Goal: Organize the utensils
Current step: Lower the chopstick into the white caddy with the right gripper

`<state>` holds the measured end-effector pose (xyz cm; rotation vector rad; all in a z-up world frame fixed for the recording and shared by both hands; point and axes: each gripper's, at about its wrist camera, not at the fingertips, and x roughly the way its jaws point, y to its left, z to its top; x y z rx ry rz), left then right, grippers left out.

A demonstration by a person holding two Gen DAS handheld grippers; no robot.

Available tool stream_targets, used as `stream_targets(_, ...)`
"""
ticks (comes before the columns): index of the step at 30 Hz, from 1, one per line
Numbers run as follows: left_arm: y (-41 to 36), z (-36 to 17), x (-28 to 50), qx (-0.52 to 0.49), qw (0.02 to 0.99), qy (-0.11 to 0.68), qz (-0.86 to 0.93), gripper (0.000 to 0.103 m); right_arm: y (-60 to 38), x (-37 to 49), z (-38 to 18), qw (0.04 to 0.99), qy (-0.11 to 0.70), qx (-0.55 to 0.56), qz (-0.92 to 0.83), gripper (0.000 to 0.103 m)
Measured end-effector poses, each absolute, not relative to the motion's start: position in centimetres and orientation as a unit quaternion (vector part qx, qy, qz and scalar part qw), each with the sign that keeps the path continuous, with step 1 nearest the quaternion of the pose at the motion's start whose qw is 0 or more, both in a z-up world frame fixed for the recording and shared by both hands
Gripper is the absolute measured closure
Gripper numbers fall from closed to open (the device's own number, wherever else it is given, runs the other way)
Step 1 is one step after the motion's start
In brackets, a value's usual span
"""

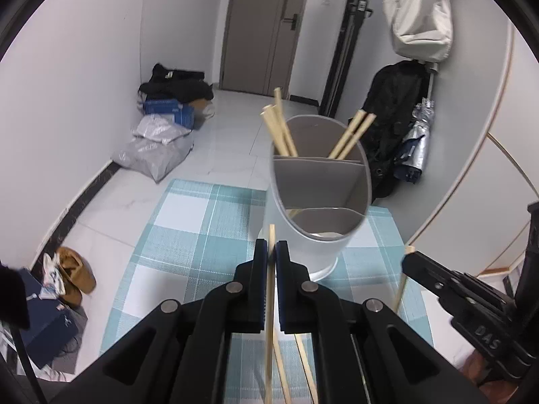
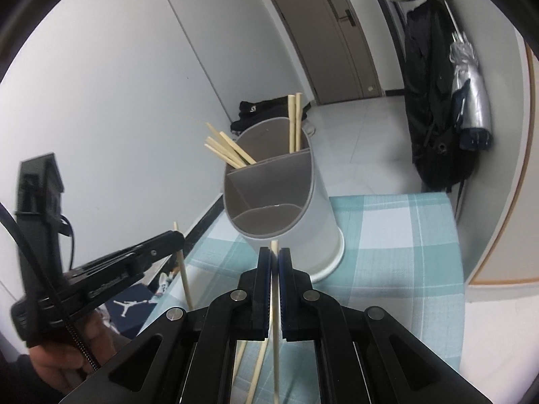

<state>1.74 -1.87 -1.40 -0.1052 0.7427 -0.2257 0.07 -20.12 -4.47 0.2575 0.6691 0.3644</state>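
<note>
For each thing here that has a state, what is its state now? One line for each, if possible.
Left tongs: shut on a chopstick.
Right tongs: shut on another chopstick.
Utensil holder: upright on the checked mat, chopsticks in its two back compartments, front compartment without chopsticks.
Loose chopsticks: lying on the mat.
Door: closed.

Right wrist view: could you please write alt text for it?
The right claw is shut on a thin wooden chopstick, in front of a white round divided utensil holder with chopsticks in its far compartments. The holder stands on a teal checked placemat.
</note>
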Motion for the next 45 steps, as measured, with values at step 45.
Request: stream_targets(45, -3.0, 10.8, 3.4, -0.038, 0.930, 0.302, -0.205, 0.102, -22.0, 1.1, 7.6, 0.946, 0.221, 0.157, 0.179, 0.100)
